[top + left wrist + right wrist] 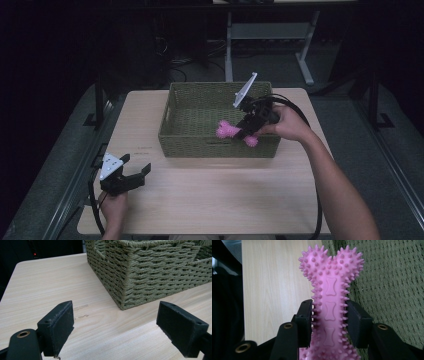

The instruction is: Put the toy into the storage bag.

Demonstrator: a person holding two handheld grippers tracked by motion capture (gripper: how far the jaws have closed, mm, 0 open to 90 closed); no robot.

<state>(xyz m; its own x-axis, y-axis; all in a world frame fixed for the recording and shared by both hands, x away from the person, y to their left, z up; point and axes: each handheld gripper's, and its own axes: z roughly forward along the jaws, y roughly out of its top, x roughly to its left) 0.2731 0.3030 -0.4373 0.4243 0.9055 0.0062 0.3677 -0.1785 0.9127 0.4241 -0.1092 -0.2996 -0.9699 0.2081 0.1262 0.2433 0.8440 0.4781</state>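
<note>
A pink spiky bone toy (231, 131) hangs over the front right of a woven green basket (172, 120), held by its shaft in my right gripper (246, 131). In the right gripper view both black jaws press on the bone toy (330, 307) at its narrow middle, its knobbed end pointing away over the basket's floor (392, 285). My left gripper (135, 170) rests at the table's front left corner, jaws wide apart with nothing between them. The left gripper (115, 325) faces the basket's near corner (130, 277) across bare wood.
The basket stands at the back middle of a light wooden table (210, 195). A cable (318, 200) trails from the right gripper along the person's right forearm (340, 185). Dark floor and a metal desk frame (305, 55) lie beyond the table.
</note>
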